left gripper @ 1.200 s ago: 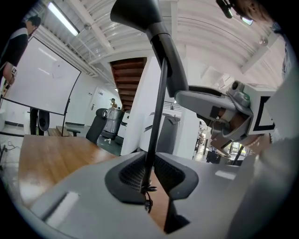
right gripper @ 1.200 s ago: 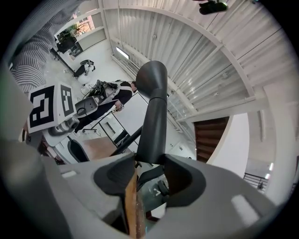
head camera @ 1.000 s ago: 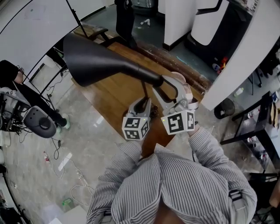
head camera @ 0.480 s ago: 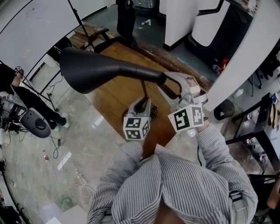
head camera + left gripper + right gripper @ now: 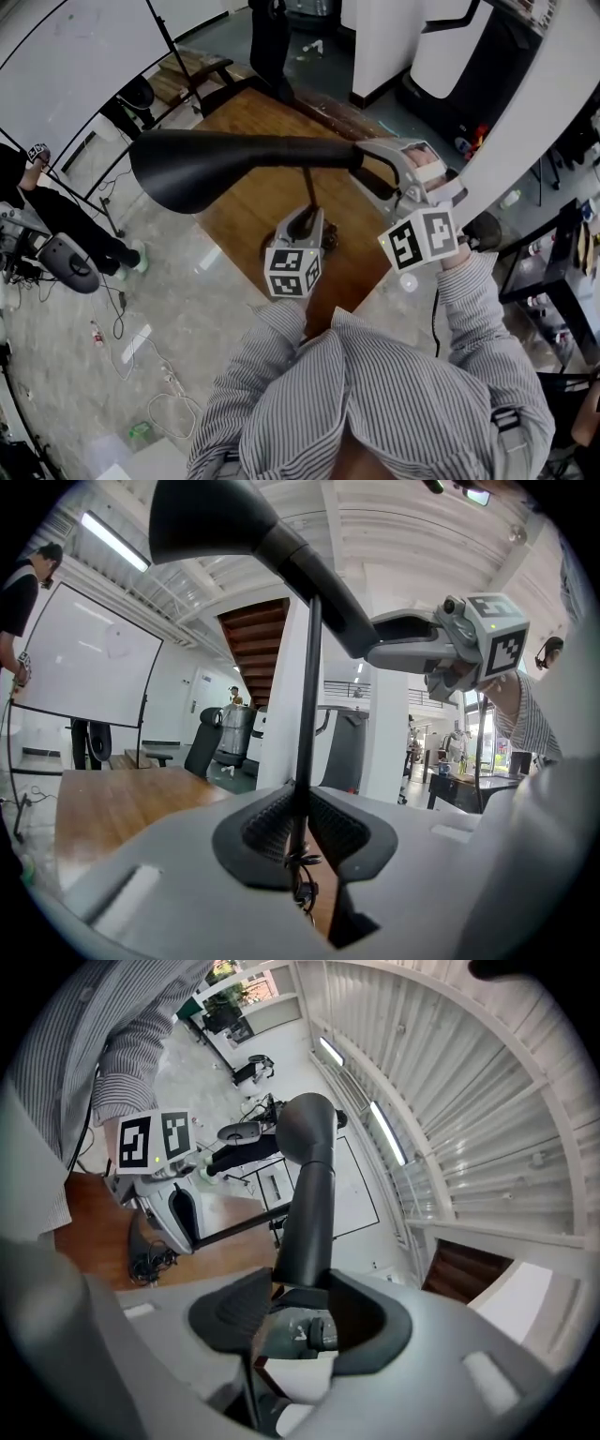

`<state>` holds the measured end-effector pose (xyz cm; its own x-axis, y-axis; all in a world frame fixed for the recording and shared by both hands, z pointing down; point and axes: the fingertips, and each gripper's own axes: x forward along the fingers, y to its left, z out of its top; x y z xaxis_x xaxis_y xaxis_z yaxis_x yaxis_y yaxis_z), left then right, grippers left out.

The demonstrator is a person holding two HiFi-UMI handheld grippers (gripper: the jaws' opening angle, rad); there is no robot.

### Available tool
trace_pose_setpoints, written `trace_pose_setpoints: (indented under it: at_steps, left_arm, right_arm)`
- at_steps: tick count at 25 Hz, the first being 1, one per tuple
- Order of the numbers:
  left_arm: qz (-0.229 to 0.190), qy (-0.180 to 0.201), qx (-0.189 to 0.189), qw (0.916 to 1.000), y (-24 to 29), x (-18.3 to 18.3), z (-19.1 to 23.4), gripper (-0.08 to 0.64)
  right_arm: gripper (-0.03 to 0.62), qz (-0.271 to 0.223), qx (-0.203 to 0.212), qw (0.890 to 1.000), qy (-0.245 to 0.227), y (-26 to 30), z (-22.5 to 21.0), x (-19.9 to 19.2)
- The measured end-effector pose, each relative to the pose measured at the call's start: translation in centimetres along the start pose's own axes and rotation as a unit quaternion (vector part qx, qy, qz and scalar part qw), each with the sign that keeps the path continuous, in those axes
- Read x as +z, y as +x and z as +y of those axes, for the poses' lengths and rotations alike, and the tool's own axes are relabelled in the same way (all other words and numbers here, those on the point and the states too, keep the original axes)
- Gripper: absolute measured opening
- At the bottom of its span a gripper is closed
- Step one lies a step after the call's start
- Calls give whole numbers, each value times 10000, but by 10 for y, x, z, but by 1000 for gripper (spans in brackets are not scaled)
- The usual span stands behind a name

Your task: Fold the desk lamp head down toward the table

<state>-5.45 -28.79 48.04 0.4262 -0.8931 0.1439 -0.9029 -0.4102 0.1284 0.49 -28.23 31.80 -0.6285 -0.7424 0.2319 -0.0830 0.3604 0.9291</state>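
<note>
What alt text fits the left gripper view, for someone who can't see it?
The left gripper is shut on the thin black lamp stem, which rises upright between its jaws. Above, the black lamp head reaches to the upper left, the right gripper clamped on its neck; a wooden table lies behind.

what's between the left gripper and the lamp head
The lamp's thin upright stem: the left gripper clamps it low, and it rises to the lamp head. The left gripper view shows it.

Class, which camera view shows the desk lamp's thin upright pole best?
The left gripper view: the pole runs nearly full length, clamped in the left gripper. Head view shows a short stretch; right gripper view, a thin slanted sliver.
</note>
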Motion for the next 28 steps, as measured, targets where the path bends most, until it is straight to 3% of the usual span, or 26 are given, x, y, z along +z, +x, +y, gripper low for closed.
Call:
trace_pose_setpoints:
  at_steps: [10, 21, 28]
  left_arm:
    - [2, 4, 71, 10000, 0, -1, 0, 51]
    - [103, 216, 252, 9994, 0, -3, 3, 49]
    - [147, 292, 267, 9991, 2, -4, 0, 46]
  right_arm:
    - [189, 287, 439, 9917, -1171, -6, -21, 4]
    - [187, 566, 787, 9694, -2254, -8, -39, 15]
    - [187, 553, 976, 9585, -2619, -11, -49, 21]
